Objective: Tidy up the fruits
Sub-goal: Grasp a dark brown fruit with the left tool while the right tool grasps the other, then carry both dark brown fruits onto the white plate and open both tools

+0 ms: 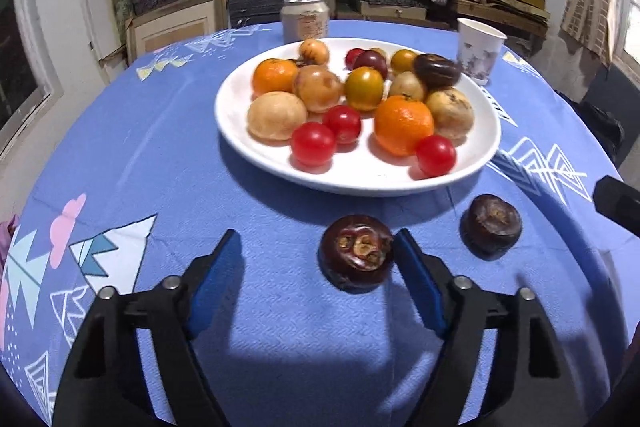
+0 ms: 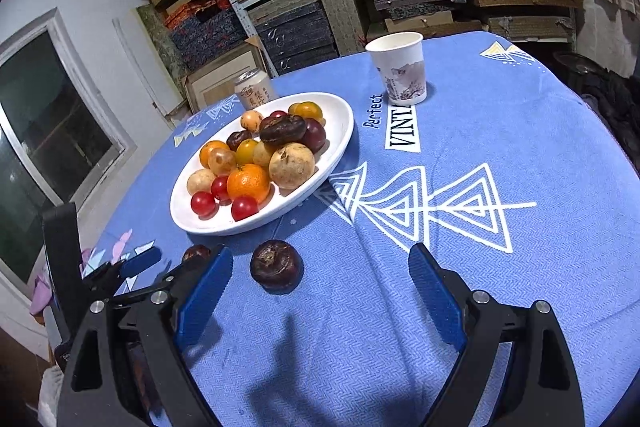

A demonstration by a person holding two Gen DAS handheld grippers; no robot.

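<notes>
Figure: fruit sorting. A blue cloth (image 2: pixel 520 147) covers the table and falls away at the near edge under both grippers. The white plate (image 1: pixel 280 163) lies ahead of the left gripper (image 1: pixel 318 251), heaped with oranges, red tomatoes and tan fruit; bare plate is left only along its near rim. A cup (image 2: pixel 398 71) and a can (image 1: pixel 305 21) stand beyond the plate. Two dark fruits remain on the cloth, probably awaiting transfer. One dark fruit (image 1: pixel 356 253) sits between the left gripper's jaws, against the right-hand pad with a gap on the left; the jaws stand partly open, not yet clamped. The second dark fruit (image 2: pixel 276 265) lies just ahead of the right gripper (image 2: pixel 320 267), toward its left finger; those jaws gape wide and empty. Open cloth lies to its right.
</notes>
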